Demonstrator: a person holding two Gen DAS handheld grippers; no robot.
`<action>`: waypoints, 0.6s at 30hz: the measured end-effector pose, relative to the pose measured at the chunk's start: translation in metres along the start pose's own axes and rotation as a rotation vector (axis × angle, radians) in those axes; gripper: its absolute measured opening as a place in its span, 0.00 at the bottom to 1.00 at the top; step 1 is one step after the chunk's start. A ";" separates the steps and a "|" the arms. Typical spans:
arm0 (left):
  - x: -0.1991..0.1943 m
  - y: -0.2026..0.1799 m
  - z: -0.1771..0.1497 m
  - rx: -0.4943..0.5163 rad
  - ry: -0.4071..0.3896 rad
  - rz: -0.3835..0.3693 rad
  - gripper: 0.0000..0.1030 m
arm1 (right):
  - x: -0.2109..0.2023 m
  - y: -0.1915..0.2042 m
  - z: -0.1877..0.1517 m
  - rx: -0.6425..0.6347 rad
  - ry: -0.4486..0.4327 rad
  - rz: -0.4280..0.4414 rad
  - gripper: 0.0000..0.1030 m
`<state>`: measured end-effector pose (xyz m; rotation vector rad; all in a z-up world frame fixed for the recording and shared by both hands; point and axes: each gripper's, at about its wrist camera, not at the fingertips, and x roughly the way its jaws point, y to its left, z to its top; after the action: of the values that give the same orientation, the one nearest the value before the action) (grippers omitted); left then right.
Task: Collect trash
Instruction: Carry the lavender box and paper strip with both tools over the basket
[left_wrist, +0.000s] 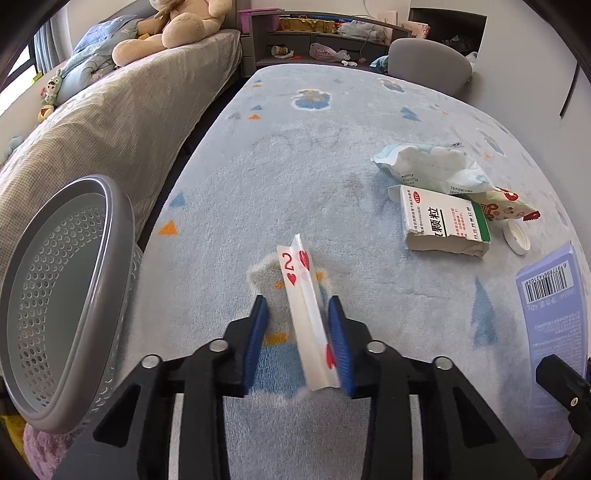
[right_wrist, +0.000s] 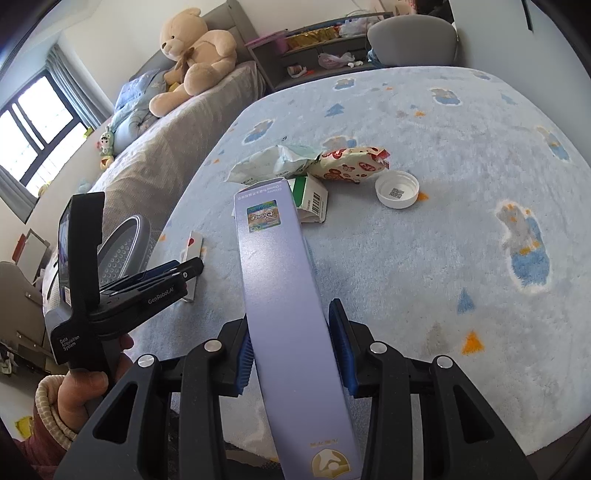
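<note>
card: folded white two-of-hearts playing card (left_wrist: 308, 317), on the blue fleece blanket right of the grey perforated bin (left_wrist: 62, 295)
feel: light, flimsy, slick; pinch the crease
left gripper (left_wrist: 299, 343): jaws narrowed around card, contact unclear
right gripper (right_wrist: 291, 347): clamped on long lilac carton (right_wrist: 284, 295)

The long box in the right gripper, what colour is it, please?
Pale lavender box, clearest in the right wrist view.

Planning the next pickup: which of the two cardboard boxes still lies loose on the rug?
The white, green-ended medicine box, crumpled beside the wrappers. The long lavender box is clamped in the right gripper.
</note>
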<state>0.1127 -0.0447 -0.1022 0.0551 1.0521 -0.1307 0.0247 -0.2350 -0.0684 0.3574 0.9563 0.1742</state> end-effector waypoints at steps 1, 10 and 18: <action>-0.001 0.001 -0.001 0.001 0.002 -0.006 0.15 | 0.000 0.001 0.000 -0.001 -0.002 0.000 0.36; -0.030 0.026 -0.013 -0.024 -0.031 -0.072 0.12 | 0.004 0.022 0.001 -0.031 0.003 -0.005 0.36; -0.072 0.073 -0.019 -0.075 -0.121 -0.060 0.12 | 0.017 0.070 0.008 -0.092 0.013 0.043 0.36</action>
<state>0.0710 0.0359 -0.0501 -0.0517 0.9375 -0.1477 0.0424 -0.1671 -0.0514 0.2927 0.9501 0.2594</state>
